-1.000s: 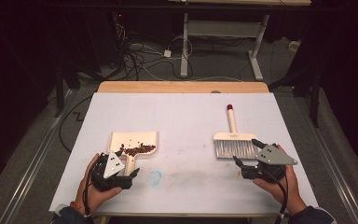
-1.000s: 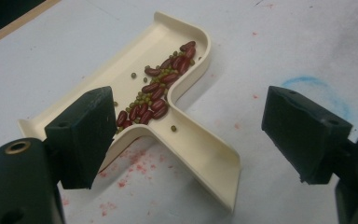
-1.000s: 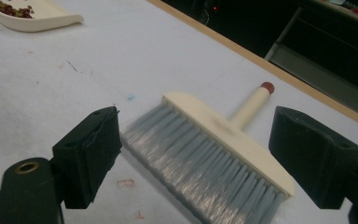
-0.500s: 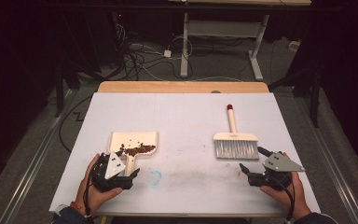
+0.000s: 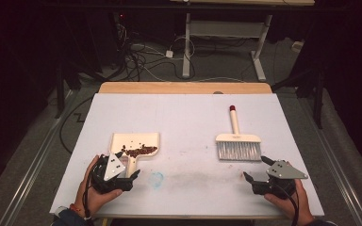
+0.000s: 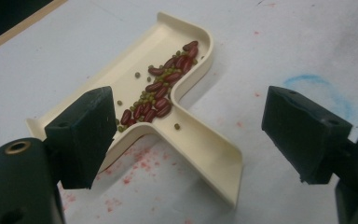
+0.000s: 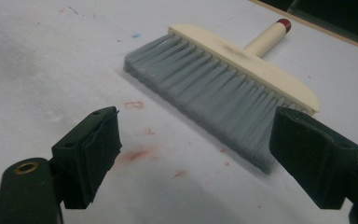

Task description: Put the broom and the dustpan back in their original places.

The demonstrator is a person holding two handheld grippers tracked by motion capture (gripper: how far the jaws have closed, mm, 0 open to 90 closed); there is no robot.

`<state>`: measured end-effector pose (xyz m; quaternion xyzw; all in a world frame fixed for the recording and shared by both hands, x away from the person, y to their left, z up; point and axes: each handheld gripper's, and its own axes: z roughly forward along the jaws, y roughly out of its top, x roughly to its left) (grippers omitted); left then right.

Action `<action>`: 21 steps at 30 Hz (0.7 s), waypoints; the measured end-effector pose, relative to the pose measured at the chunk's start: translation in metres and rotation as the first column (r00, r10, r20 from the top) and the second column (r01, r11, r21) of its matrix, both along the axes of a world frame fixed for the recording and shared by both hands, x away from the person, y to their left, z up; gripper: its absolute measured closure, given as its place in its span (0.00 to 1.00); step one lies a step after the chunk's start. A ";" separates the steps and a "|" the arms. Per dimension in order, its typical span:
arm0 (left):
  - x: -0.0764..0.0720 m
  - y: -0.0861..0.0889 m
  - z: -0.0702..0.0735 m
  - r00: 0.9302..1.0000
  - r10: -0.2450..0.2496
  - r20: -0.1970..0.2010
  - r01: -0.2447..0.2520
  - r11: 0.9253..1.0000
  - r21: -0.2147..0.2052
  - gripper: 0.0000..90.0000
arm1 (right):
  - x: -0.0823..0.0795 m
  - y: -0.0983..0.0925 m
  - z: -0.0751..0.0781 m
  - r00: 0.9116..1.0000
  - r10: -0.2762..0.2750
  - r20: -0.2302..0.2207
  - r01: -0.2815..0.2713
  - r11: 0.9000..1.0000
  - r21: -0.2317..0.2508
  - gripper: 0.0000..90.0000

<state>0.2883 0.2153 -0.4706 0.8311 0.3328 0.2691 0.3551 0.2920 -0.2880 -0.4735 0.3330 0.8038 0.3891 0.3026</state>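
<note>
Beans in the pan, both tools set down, your grippers backed off.

Your dustpan (image 5: pixel 136 143) lies flat at the table's (image 5: pixel 188 117) left front, its handle running toward you and its mouth away, with red and green beans (image 6: pixel 161 88) heaped against the back wall. The brush (image 5: pixel 238 141) lies to the right, handle pointing away, bristles toward you. In the last second your right gripper (image 5: pixel 259 176) has drawn back from the bristles; its jaws stand spread and empty. Your left gripper (image 5: pixel 125 176) hovers wide open astride the pan handle, touching nothing. The sweeping looks finished.
</note>
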 end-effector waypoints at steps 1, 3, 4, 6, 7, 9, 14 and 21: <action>0.000 0.000 -0.001 1.000 0.011 -0.012 -0.011 1.000 -0.009 0.19 | 0.000 0.000 0.000 1.000 0.004 0.001 -0.004 1.000 0.001 0.19; 0.000 -0.001 0.000 1.000 0.012 -0.009 -0.012 1.000 -0.007 0.19 | 0.000 0.000 0.001 1.000 0.003 -0.004 -0.002 1.000 0.016 0.19; 0.001 -0.002 0.000 1.000 0.005 0.007 -0.005 1.000 0.007 0.19 | -0.001 -0.001 0.001 1.000 0.002 -0.002 -0.001 1.000 0.018 0.19; 0.000 -0.005 0.001 1.000 -0.002 0.016 0.002 1.000 0.023 0.19 | -0.002 -0.002 0.002 1.000 0.001 0.004 -0.002 1.000 0.021 0.19; -0.001 -0.006 0.001 1.000 -0.004 0.015 0.004 1.000 0.023 0.19 | -0.003 -0.002 0.003 1.000 0.002 0.008 -0.003 1.000 0.021 0.19; -0.001 -0.007 0.000 1.000 -0.004 0.017 0.004 0.999 0.033 0.19 | -0.003 -0.001 0.006 1.000 0.004 0.018 -0.004 1.000 0.029 0.19; 0.000 -0.005 -0.001 1.000 -0.003 0.009 0.003 1.000 0.031 0.19 | -0.002 -0.003 0.010 0.999 -0.016 0.043 0.014 0.999 0.031 0.19; 0.000 -0.005 -0.002 1.000 -0.010 0.013 0.009 0.999 0.037 0.19 | -0.002 -0.002 0.012 0.998 -0.026 0.049 0.024 0.999 0.026 0.19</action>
